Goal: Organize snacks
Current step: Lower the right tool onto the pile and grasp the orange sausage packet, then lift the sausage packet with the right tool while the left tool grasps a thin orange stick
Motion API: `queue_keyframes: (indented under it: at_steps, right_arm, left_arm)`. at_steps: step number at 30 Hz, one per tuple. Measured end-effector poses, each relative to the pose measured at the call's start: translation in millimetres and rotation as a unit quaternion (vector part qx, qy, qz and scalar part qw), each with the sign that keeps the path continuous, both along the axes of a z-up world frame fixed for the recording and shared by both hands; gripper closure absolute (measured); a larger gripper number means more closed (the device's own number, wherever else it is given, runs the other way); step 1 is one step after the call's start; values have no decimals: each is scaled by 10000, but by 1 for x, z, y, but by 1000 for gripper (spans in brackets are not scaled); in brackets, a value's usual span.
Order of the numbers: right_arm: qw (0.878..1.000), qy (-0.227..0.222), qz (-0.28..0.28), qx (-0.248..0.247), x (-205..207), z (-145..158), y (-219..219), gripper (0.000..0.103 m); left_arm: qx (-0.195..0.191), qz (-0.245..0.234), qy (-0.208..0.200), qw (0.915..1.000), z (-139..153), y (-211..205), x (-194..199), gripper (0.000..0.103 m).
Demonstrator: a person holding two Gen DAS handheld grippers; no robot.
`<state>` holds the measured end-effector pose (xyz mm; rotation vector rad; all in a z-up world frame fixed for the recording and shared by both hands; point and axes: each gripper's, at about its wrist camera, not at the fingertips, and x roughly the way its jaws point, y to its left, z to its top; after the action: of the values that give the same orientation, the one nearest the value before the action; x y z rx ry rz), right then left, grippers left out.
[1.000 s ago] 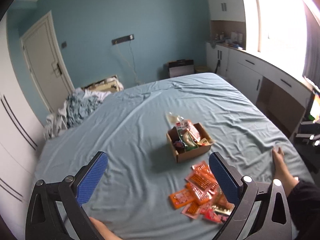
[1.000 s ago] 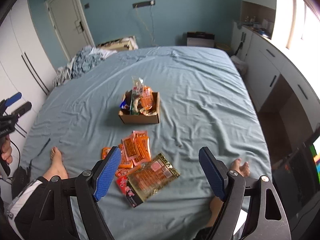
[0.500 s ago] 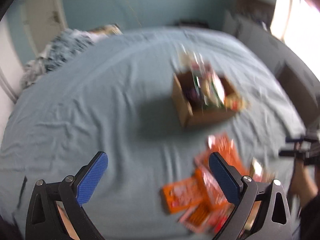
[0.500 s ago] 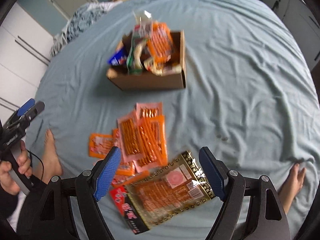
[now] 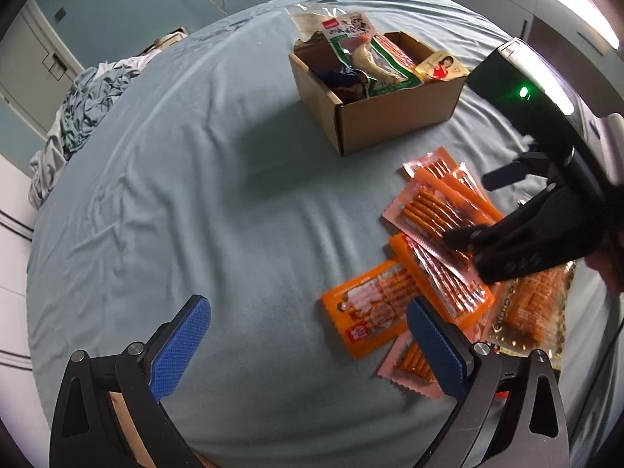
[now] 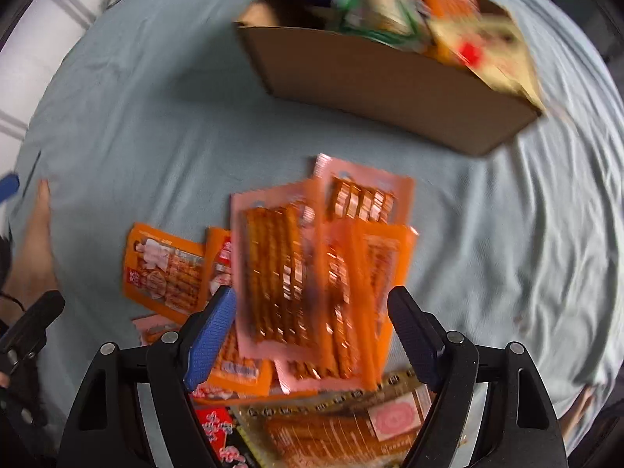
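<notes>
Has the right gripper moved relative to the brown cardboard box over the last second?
Yes. The right gripper has come down and forward: the brown cardboard box now looms far closer, and the open gripper hangs over the orange snack packets.

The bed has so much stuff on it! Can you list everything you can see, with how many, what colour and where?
box: one, brown cardboard, on the bed beyond the loose packets.
packets in box: several, green, white, yellow and dark blue, sticking up above the rim.
loose packets: a pile, exact count unclear, orange and pink, plus one gold and one red, on the sheet in front of the box.
sheet: one, pale blue, wrinkled, covering the bed.
laundry: one heap, blue-grey, at the bed's far left edge.
left hand-held gripper: one, black with blue pads, open, over the sheet left of the pile.
right hand-held gripper: one, same colours, open, above the pile.
</notes>
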<state>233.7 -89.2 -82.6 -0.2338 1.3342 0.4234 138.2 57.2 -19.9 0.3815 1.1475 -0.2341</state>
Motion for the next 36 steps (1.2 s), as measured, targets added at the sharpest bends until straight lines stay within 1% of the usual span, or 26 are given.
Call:
queue_keyframes:
  at_steps: [1, 2, 3, 4, 5, 6, 7, 8, 9, 12, 14, 17, 18, 21, 24, 26, 29, 32, 33, 35, 36]
  right_arm:
    - [9998, -31, 114, -157, 0, -4, 7, 28]
    - [9993, -4, 193, -312, -1, -10, 13, 45]
    - [9982, -59, 260, -545, -4, -16, 18, 51]
    - [9975, -189, 315, -610, -6, -16, 19, 55]
    - [9968, -276, 378, -651, -7, -16, 20, 61]
    - [9964, -298, 426, -671, -9, -14, 18, 64]
    - [9971, -254, 392, -600, -9, -12, 12, 68]
    - [9982, -189, 313, -482, -9, -11, 6, 69]
    - [9991, -141, 210, -336, -9, -8, -4, 69]
    - [9997, -170, 131, -125, -15, 1, -24, 69]
    - [9995, -78, -58, 286, -16, 12, -43, 69]
    - [9952, 133, -440, 862, -14, 27, -76, 69]
    - [9918, 211, -602, 1111, -16, 34, -88, 69]
    - [9853, 265, -825, 1470, -17, 45, -110, 69]
    - [9835, 223, -908, 1552, -28, 48, -129, 69]
    - [9826, 246, -953, 1578, -28, 44, -132, 69]
    - [9823, 259, -947, 1597, -40, 56, -133, 69]
    - [9816, 296, -902, 1659, -43, 56, -135, 69]
    - [9812, 305, -892, 1687, -43, 57, -137, 69]
    - [9805, 304, -914, 1715, -44, 58, -140, 69]
    - [9804, 304, -910, 1722, -43, 57, -140, 69]
  left_arm:
    - [-20, -13, 14, 10000, -1, 0, 1, 1]
    - [-48, -17, 33, 10000, -1, 1, 2, 1]
    - [-71, -2, 64, 10000, -2, 3, 2, 0]
    - [-94, 33, 94, 9999, -3, 5, 3, 1]
    - [-123, 62, 122, 9998, -4, 6, 4, 1]
    - [-151, 90, 147, 9997, -4, 7, 5, 1]
    - [-177, 120, 168, 9996, -5, 9, 5, 1]
    - [-206, 160, 183, 9995, -5, 11, 6, 1]
    - [-221, 186, 185, 9994, -5, 13, 6, 1]
    - [-315, 260, 205, 9990, -4, 16, 9, 1]
    - [-370, 236, 246, 9987, -6, 16, 10, 1]
    - [-434, 171, 436, 9980, -14, 13, 13, 1]
    - [-468, 156, 502, 9975, -17, 12, 13, 1]
    - [-568, 71, 710, 9958, -26, 4, 14, 1]
    - [-523, -109, 800, 9954, -37, -8, 12, 1]
    - [-347, -286, 807, 9957, -47, -17, 11, 1]
    - [-176, -590, 884, 9942, -59, -27, 11, 1]
    - [-5, -1121, 1129, 9873, -77, -36, 7, 1]
    - [99, -1205, 1185, 9856, -84, -39, 6, 1]
    - [443, -1397, 1274, 9810, -102, -49, 6, 0]
    - [406, -1451, 1244, 9807, -104, -52, 8, 0]
